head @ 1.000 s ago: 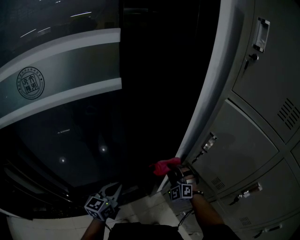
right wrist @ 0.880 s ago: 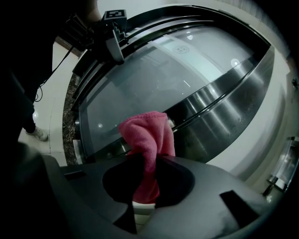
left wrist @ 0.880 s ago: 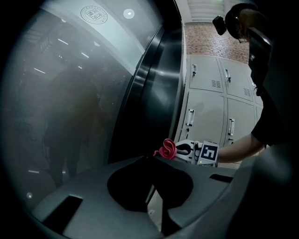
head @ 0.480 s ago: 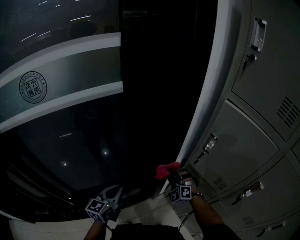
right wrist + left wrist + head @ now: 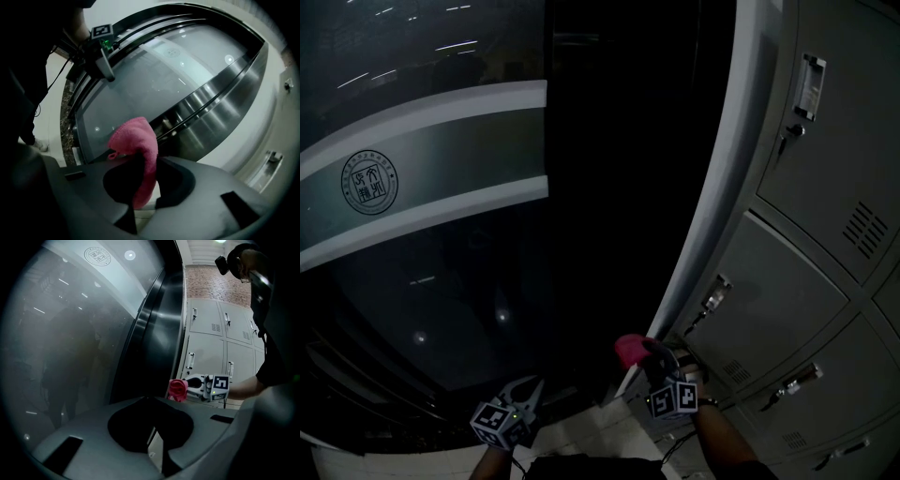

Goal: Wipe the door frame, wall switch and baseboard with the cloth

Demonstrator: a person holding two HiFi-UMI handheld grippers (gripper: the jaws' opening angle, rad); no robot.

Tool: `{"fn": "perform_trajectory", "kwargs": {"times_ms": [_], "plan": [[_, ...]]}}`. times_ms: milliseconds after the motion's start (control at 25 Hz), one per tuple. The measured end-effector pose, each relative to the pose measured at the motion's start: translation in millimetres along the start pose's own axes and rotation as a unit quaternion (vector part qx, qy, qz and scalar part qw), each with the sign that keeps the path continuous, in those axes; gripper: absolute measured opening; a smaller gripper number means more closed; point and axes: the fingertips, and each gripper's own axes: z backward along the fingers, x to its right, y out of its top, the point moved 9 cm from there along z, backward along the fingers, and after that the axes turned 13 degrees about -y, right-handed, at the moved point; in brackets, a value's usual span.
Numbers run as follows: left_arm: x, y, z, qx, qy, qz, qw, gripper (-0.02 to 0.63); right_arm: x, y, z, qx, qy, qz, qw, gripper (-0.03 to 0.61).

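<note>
The right gripper [image 5: 649, 354] is clamped on the pink cloth [image 5: 630, 349], which bunches out past its jaws toward 10 o'clock in the head view. The pale door frame [image 5: 727, 169] has its long axis running from 7 o'clock up to 1 o'clock, and the cloth sits at its lower end, on its dark inner edge. I cannot tell if they touch. The left gripper [image 5: 525, 386] hangs well apart at 8 o'clock, tips together on nothing, so the right is nearer.
</note>
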Motion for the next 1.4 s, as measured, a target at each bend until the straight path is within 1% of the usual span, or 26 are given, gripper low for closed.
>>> {"fn": "perform_trajectory", "kwargs": {"times_ms": [120, 280, 400, 480, 640, 720, 840, 960, 1000, 1120, 1160, 1200, 1240, 1280, 1360, 1400], "plan": [[-2, 5, -6, 0.009, -0.015, -0.001, 0.9998, -0.006, 42, 32, 14, 0.027, -0.042, 0.016, 0.999, 0.055], [0, 9, -9, 0.022, -0.034, 0.002, 0.9992, -0.006, 101, 91, 27, 0.067, -0.096, 0.072, 0.991, 0.055], [-2, 10, -12, 0.025, -0.05, 0.002, 0.9984, -0.006, 141, 134, 26, 0.076, -0.134, 0.111, 0.982, 0.055], [-5, 14, -11, 0.025, -0.062, 0.0, 0.9977, -0.006, 159, 156, 22, 0.068, -0.159, 0.14, 0.975, 0.055], [-14, 31, -8, 0.023, -0.091, -0.018, 0.9954, -0.006, 187, 192, 7, 0.02, -0.191, 0.179, 0.965, 0.055], [-19, 40, -3, 0.022, -0.103, -0.028, 0.9941, -0.006, 199, 209, 1, -0.012, -0.208, 0.204, 0.957, 0.055], [-28, 44, 8, 0.019, -0.112, -0.031, 0.993, -0.006, 220, 240, -7, -0.06, -0.244, 0.25, 0.935, 0.055], [-36, 43, 16, 0.018, -0.123, -0.03, 0.9918, -0.006, 247, 273, -16, -0.097, -0.287, 0.284, 0.91, 0.055], [-38, 41, 17, 0.02, -0.128, -0.03, 0.9912, -0.006, 255, 282, -22, -0.11, -0.294, 0.293, 0.903, 0.055], [-40, 41, 19, 0.029, -0.137, -0.024, 0.9899, -0.006, 277, 296, -40, -0.172, -0.283, 0.334, 0.882, 0.055], [-41, 42, 20, 0.034, -0.138, -0.02, 0.9897, -0.006, 282, 299, -46, -0.191, -0.277, 0.342, 0.877, 0.055], [-41, 43, 21, 0.039, -0.139, -0.017, 0.9894, -0.006, 284, 302, -52, -0.205, -0.27, 0.339, 0.878, 0.055], [-42, 43, 22, 0.043, -0.14, -0.016, 0.9891, -0.006, 283, 304, -59, -0.217, -0.261, 0.331, 0.88, 0.055], [-44, 44, 23, 0.045, -0.141, -0.015, 0.9889, -0.006, 281, 300, -65, -0.235, -0.249, 0.33, 0.88, 0.055], [-47, 44, 25, 0.046, -0.141, -0.013, 0.9889, -0.006, 276, 286, -78, -0.279, -0.228, 0.342, 0.868, 0.055], [-48, 44, 26, 0.045, -0.14, -0.011, 0.9891, -0.006, 274, 282, -83, -0.292, -0.225, 0.343, 0.864, 0.055]]}}
